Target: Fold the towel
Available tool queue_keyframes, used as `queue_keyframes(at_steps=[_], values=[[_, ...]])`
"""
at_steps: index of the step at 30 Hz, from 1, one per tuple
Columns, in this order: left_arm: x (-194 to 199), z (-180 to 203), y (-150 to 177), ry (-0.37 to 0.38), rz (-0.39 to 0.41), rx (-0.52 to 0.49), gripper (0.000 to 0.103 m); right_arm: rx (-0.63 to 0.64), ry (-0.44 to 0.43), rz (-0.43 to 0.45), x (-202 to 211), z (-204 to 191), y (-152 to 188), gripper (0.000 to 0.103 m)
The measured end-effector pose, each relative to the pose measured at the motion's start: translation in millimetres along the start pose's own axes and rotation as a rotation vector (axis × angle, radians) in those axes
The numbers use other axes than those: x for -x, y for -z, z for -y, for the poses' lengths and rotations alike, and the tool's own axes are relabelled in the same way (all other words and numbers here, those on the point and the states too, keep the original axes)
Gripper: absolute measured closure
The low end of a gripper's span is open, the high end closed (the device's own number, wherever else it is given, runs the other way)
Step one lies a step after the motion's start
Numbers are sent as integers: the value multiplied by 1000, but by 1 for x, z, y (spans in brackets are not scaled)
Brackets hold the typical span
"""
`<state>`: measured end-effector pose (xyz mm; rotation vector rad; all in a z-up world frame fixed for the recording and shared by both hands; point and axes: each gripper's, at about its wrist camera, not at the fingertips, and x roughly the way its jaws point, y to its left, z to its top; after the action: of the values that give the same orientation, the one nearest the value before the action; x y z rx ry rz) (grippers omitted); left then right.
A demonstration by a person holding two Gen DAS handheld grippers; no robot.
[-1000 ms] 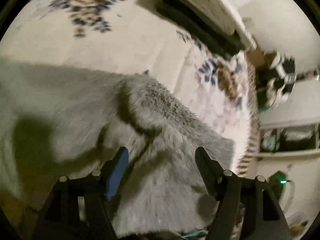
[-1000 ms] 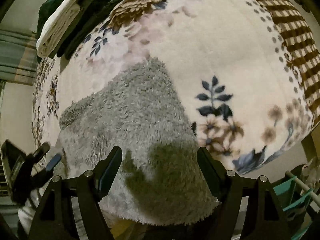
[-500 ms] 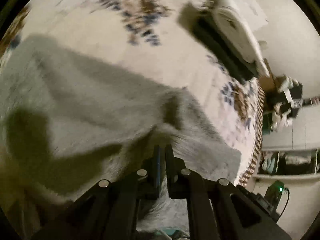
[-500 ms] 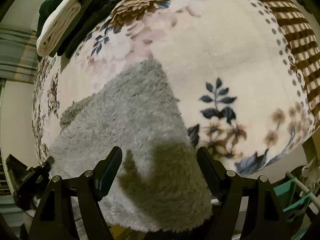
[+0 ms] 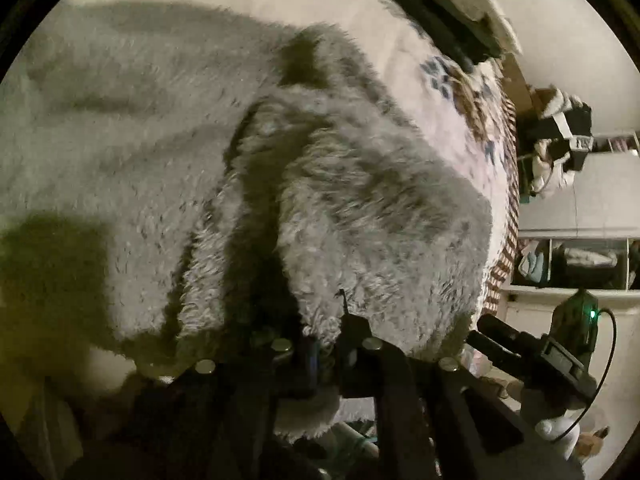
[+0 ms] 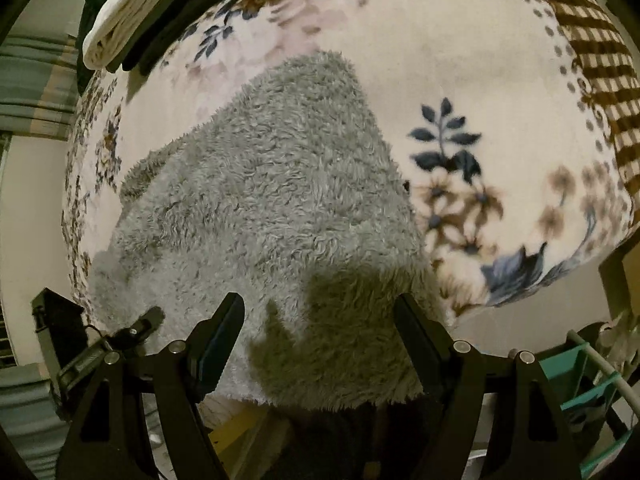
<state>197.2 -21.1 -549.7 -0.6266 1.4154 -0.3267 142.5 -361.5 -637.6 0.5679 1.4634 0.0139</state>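
The grey towel (image 6: 276,200) lies on the floral blanket (image 6: 460,60) of the bed. The left hand-held gripper (image 5: 326,350) is clamped on the towel's near edge, fabric bunched between its fingers. The right hand-held gripper (image 6: 320,328) hovers over the towel's near edge, jaws wide apart, gripping nothing.

Left wrist view: very close, low over fluffy grey towel (image 5: 168,128), facing across floral cream blanket (image 5: 452,80) toward white wall. Right wrist view: higher, further back, looking down at towel (image 6: 280,184) from near blanket edge (image 6: 460,80). Shared: towel, blanket, folded cream-and-dark linen stack (image 6: 120,20), other gripper (image 5: 532,352).
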Motion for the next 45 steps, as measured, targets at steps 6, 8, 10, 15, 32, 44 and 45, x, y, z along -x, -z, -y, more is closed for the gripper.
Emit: queue_keyframes(at_steps=[6, 8, 10, 15, 32, 44, 45], values=[[43, -25, -10, -53, 123, 26, 99, 19, -10, 7, 3, -5, -1, 24], [39, -43, -10, -64, 100, 78, 95, 27, -10, 0, 3, -7, -2, 24], [34, -51, -14, -63, 56, 107, 88, 32, -17, -1, 4, -9, -3, 24], [46, -38, -19, -56, 85, 95, 36, 24, -19, 17, 12, -9, -7, 24], [-11, -30, -85, 25, 64, 12, 72, 25, 92, 46, -2, -17, -22, 24], [135, -141, -6, -9, 504, 381, 0, 113, 132, -5, -16, -69, -15, 6], [141, -157, -3, -29, 530, 425, 0, 123, 135, -18, -17, -76, -15, 6]])
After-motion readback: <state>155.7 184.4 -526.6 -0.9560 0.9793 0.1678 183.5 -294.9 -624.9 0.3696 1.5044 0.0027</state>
